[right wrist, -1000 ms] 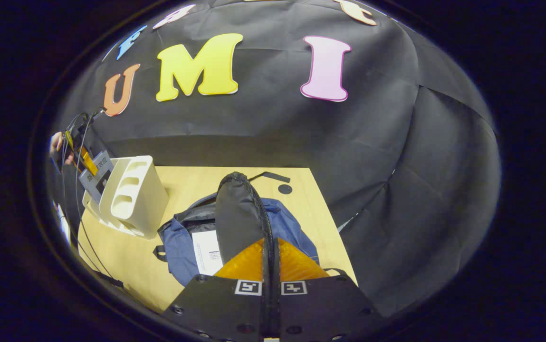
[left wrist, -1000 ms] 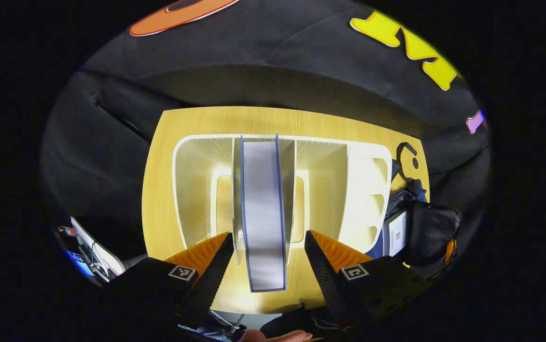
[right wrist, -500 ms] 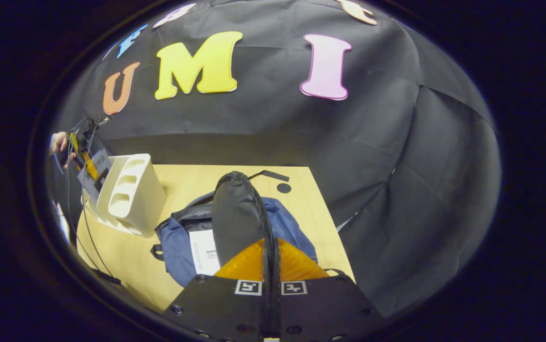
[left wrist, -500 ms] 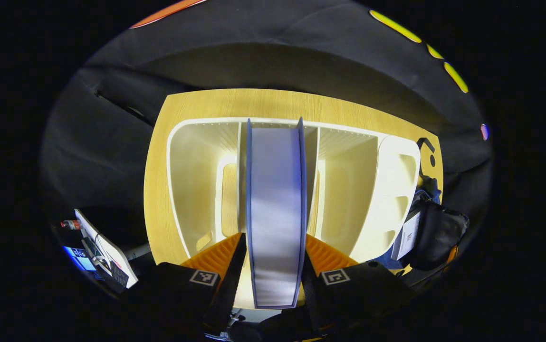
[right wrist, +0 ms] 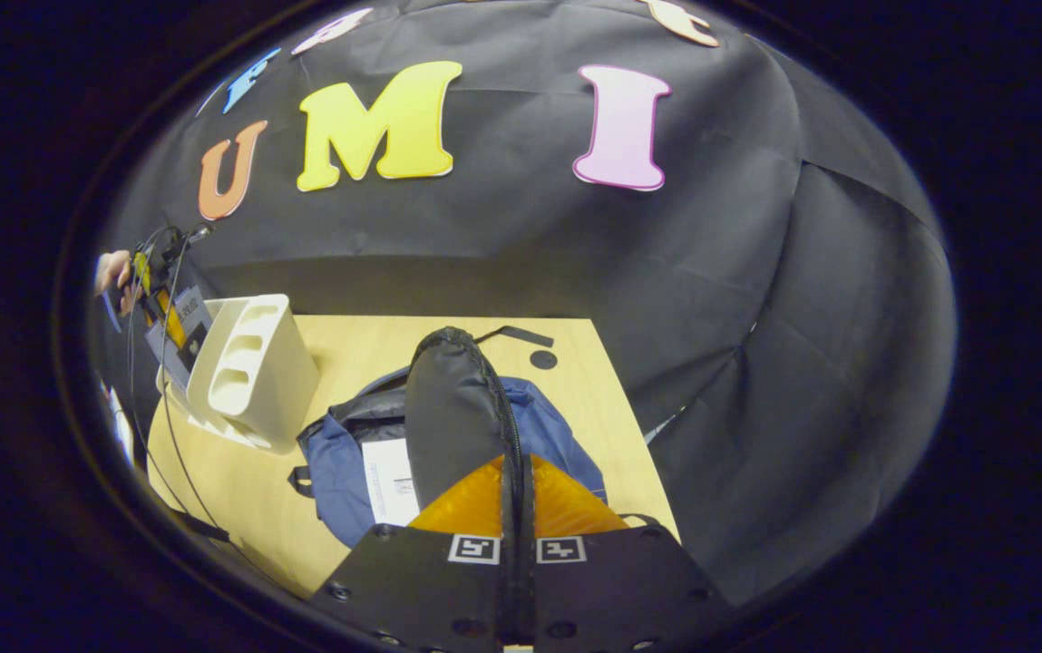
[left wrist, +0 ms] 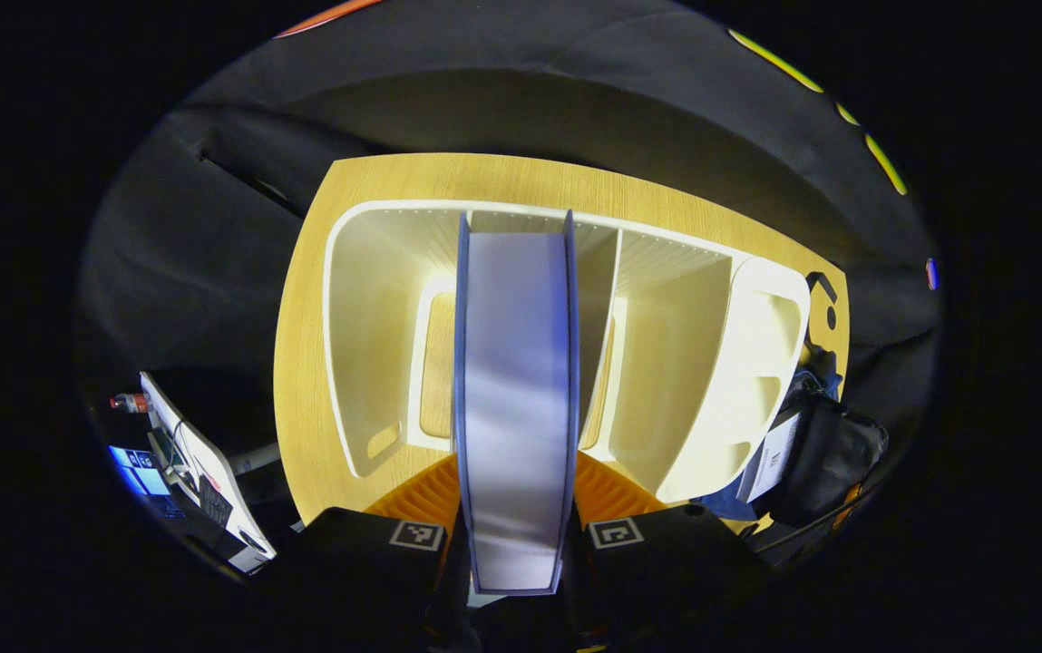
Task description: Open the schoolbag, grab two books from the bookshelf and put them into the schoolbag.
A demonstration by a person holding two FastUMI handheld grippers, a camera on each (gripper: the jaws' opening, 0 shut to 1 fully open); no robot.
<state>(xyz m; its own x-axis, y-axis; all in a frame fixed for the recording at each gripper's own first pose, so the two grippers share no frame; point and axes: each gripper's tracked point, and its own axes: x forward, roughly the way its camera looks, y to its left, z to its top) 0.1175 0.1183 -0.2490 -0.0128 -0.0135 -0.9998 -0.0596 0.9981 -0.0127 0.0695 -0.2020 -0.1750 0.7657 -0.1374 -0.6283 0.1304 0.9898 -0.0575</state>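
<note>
Left gripper (left wrist: 514, 521): both fingers pressed against the two covers of a book (left wrist: 514, 399), one finger on each side, so the gripper is clamped on it. The book stands upright on edge in the middle compartment of the shelf (left wrist: 375, 272), its page edge turned toward the camera and its blue covers showing as thin lines along both sides. The compartments of the shelf to either side of the book hold nothing. The shelf stands on the table (left wrist: 303, 363).

Right gripper (right wrist: 515, 490): fingers closed together on the black flap (right wrist: 452, 408) of the bag (right wrist: 339, 472), whose edge runs down into the slit between them; the flap is held raised above the bag. The bag, blue with a black lining, lies open on the table (right wrist: 239, 508) just beside the shelf (right wrist: 253, 372), on the side away from the left gripper (right wrist: 162, 308). A white-covered book (right wrist: 389, 481) lies inside the bag's mouth, under the raised flap. A black strap (right wrist: 511, 336) of the bag trails across the table behind it, on the far side from the shelf's front. A hand (right wrist: 112, 270) holding the left gripper shows beyond the shelf, with cables hanging from it.
</note>
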